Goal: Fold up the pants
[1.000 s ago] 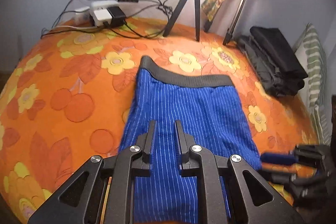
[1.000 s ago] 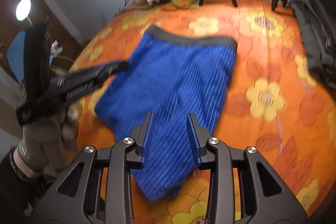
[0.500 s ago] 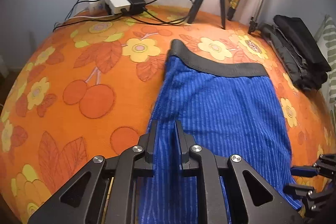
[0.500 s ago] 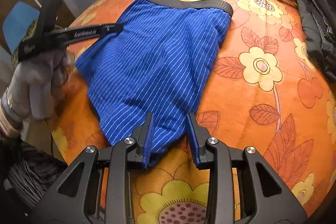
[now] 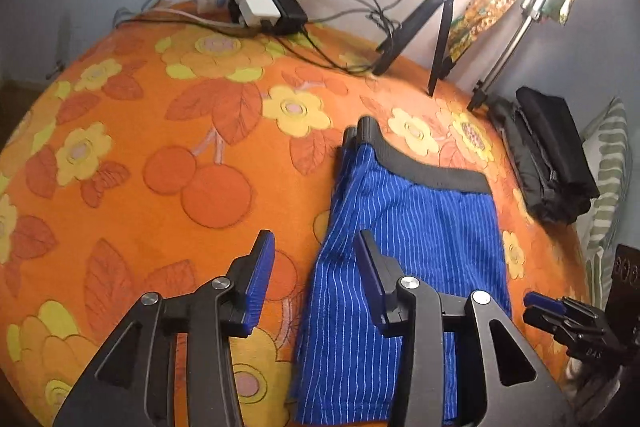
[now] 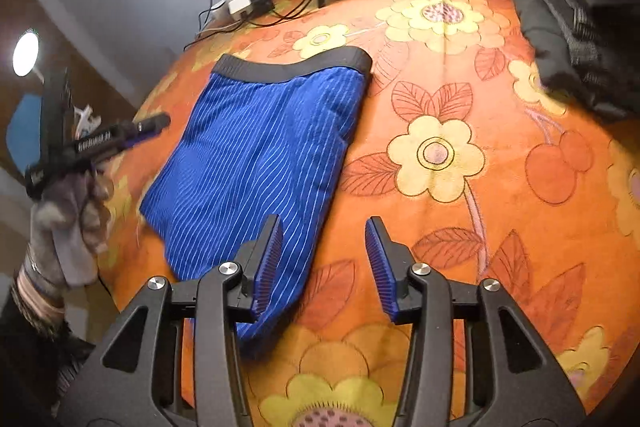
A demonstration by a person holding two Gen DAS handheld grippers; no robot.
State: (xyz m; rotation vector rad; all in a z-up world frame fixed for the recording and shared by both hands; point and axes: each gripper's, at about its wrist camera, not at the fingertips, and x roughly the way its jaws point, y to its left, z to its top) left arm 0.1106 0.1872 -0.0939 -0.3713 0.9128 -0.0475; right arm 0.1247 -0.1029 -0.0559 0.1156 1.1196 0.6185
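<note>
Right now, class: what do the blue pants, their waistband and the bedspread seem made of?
Blue pants: soft woven cloth, probably cotton, matte, with thin pale stripes. Waistband: dark ribbed elastic, by its look. Bedspread: fuzzy, printed orange floral fabric, perhaps fleece.

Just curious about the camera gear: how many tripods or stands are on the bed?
2: a black tripod beyond the pants' waistband, a silver stand right of it. Others may be hidden.

The pants (image 5: 404,267) (image 6: 256,155), blue with thin white stripes and a dark grey waistband (image 6: 292,67), are lying folded lengthwise and flat on the orange bedspread, waistband pointing toward the far wall.
</note>
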